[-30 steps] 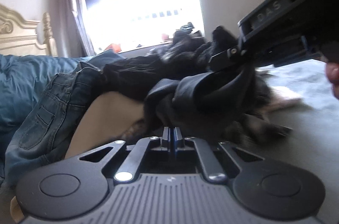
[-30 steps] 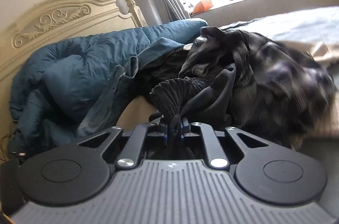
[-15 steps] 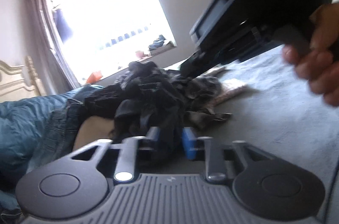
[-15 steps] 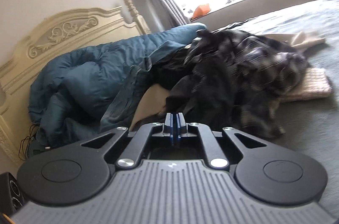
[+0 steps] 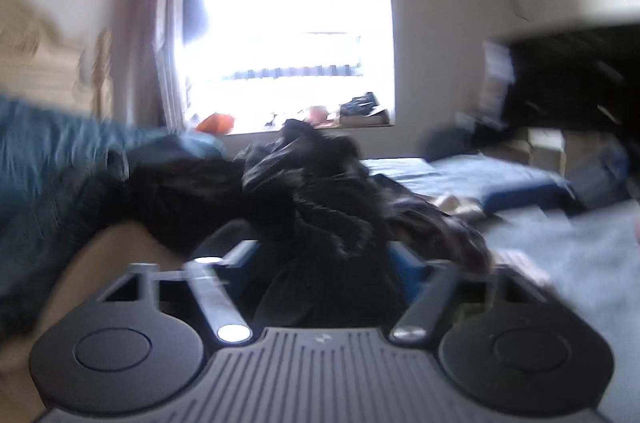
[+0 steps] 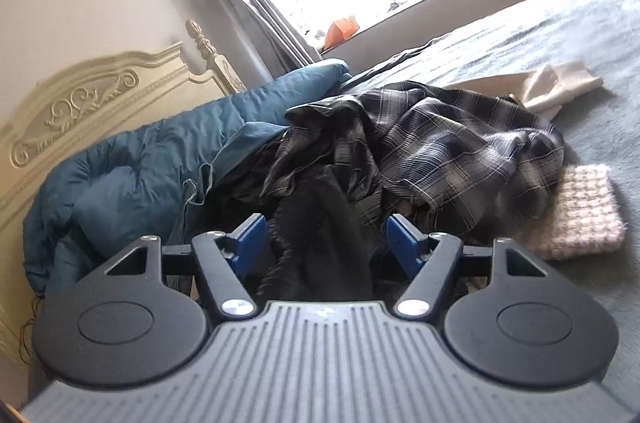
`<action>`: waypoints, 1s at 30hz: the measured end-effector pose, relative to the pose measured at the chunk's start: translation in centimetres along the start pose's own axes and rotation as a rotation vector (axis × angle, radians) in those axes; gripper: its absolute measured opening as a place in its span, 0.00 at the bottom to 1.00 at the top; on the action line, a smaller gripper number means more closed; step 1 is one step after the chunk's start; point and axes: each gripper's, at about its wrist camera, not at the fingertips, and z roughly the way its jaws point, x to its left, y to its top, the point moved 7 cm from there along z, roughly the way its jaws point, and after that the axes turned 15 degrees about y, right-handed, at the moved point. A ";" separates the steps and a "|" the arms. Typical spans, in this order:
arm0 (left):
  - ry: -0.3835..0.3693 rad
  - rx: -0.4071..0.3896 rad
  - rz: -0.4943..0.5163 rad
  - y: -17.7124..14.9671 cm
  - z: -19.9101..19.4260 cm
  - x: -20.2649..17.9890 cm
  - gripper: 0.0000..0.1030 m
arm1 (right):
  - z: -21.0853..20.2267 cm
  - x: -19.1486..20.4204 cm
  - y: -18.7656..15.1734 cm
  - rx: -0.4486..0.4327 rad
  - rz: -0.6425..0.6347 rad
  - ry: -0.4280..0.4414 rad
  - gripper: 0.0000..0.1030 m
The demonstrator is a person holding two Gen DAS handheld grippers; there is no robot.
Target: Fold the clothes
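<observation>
One clothes heap [image 6: 420,151] on bed [image 6: 560,35]

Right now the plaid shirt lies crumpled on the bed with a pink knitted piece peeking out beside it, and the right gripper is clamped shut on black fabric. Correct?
Not quite. The right gripper is open: in the right wrist view its blue pads stand apart, having just opened, with the black fabric loose between them. The plaid shirt and the pink knitted piece lie on the bed as stated.
</observation>
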 end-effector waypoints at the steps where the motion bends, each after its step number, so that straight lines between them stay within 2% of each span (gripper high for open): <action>1: 0.001 0.031 -0.039 -0.1 0.7 0.4 0.23 | 0.2 -0.6 -0.1 -0.001 0.011 0.004 0.65; 2: 0.009 0.060 -0.079 -0.3 1.3 0.9 0.14 | 0.3 -1.0 -0.4 0.001 0.018 0.007 0.65; 3: 0.016 0.080 -0.114 -0.5 1.6 1.5 0.13 | 0.4 -1.5 -0.6 0.002 0.025 0.010 0.65; 5: 0.012 0.061 -0.124 -0.7 0.6 2.4 0.11 | 0.5 -1.9 -1.0 0.006 0.028 0.016 0.65; 9: -0.005 -0.006 -0.053 -1.3 -3.0 3.1 0.09 | 1.1 -1.3 -1.3 0.017 0.009 0.041 0.65; 12: -0.062 -0.035 -0.002 -1.9 -5.6 2.9 0.09 | 2.5 0.2 -1.1 0.046 -0.011 0.048 0.66; 15: -0.131 -0.043 0.041 -2.9 -8.1 2.6 0.08 | 4.1 2.1 -1.3 0.084 -0.043 0.048 0.74; 16: -0.151 -0.045 0.066 -3.4 -8.9 2.6 0.08 | 4.7 2.7 -1.6 0.105 -0.063 0.032 0.78; 19: -0.197 -0.063 0.133 -4.7 -11.9 2.8 0.08 | 5.7 4.2 -3.0 0.181 -0.138 -0.034 0.78; 25: -0.257 -0.058 0.156 -6.2 -17.9 4.2 0.08 | 4.9 5.9 -6.8 0.371 -0.198 -0.132 0.78; 27: -0.277 -0.048 0.146 -6.6 -19.8 4.7 0.08 | 3.5 6.4 -8.7 0.427 -0.191 -0.135 0.70; 29: -0.298 -0.043 0.146 -7.2 -21.8 4.8 0.08 | 1.8 7.0 -10.4 0.463 -0.166 -0.121 0.47; 30: -0.311 -0.039 0.146 -7.6 -22.8 4.8 0.08 | 0.8 7.2 -11.2 0.466 -0.141 -0.108 0.41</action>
